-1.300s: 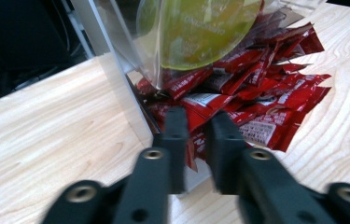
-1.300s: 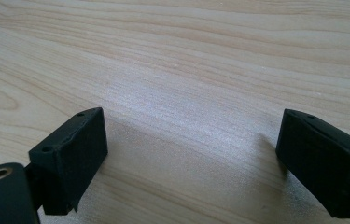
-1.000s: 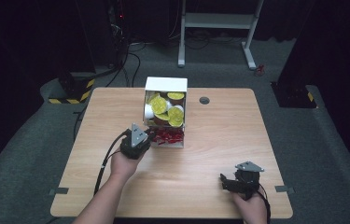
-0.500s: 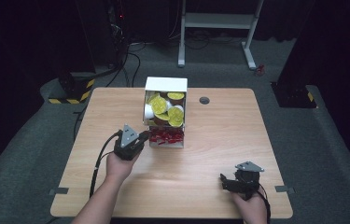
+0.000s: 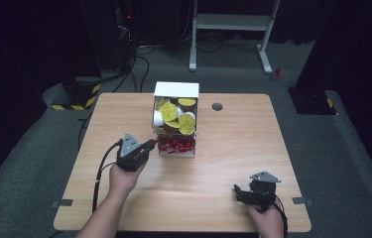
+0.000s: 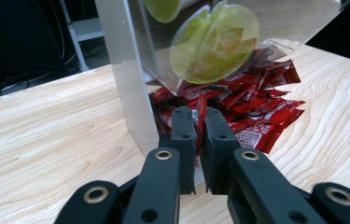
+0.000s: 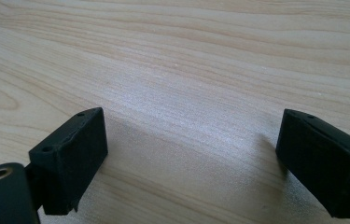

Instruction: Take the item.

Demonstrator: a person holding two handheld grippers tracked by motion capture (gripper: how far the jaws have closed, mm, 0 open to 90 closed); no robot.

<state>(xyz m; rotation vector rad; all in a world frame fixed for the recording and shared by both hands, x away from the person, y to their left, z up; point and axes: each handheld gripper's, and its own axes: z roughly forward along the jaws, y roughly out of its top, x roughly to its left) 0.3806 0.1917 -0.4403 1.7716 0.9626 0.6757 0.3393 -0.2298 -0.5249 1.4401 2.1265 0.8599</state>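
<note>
A clear dispenser box (image 5: 176,90) with a white top stands at the table's middle back, holding cups with yellow-green lids (image 5: 169,111). Red packets (image 5: 176,145) spill from its base. My left gripper (image 5: 154,145) reaches that pile from the left. In the left gripper view it (image 6: 199,115) is shut on a red packet (image 6: 201,108) at the pile's edge, beside the box's clear wall (image 6: 126,70) and under a lidded cup (image 6: 214,42). My right gripper (image 5: 236,191) rests open near the front right. In its own view the right gripper (image 7: 191,154) has bare wood between the jaws.
The wooden table (image 5: 233,134) has a round cable hole (image 5: 217,106) behind the box to the right. A white frame (image 5: 233,22) and dark equipment with cables (image 5: 124,29) stand on the floor beyond the table.
My left gripper has drawn back a little to the left from the dispenser's base. The right gripper has kept still.
</note>
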